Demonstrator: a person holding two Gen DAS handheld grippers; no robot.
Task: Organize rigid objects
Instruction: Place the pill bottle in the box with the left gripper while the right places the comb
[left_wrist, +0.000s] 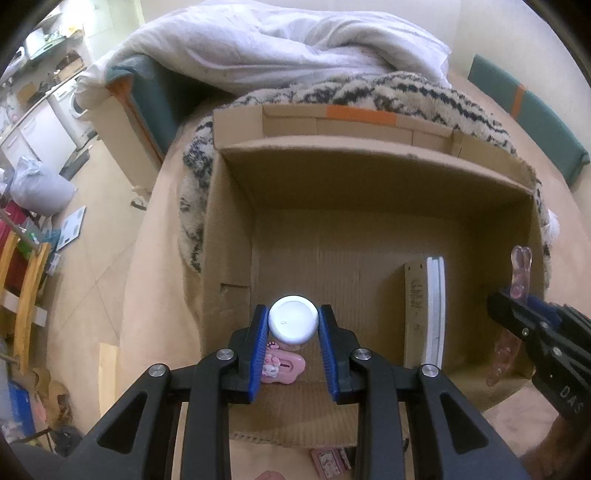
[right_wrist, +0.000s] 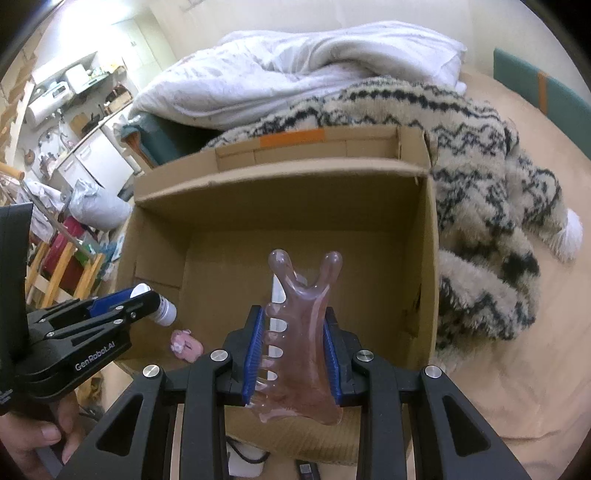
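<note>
White-capped bottle (left_wrist: 293, 320) sits pinched in the left gripper (left_wrist: 293, 345) at lower centre, over the cardboard box (left_wrist: 369, 177); the right gripper (right_wrist: 293, 354) clamps a pink comb (right_wrist: 299, 332) mid-frame.

A bed covered in a peach sheet (right_wrist: 517, 369) fills the centre and right of the frame. An open cardboard box (left_wrist: 229, 221) sits on it mid-frame, against a patterned fleece blanket (right_wrist: 491, 192) at right and a white duvet (left_wrist: 280, 40) heaped above.
</note>
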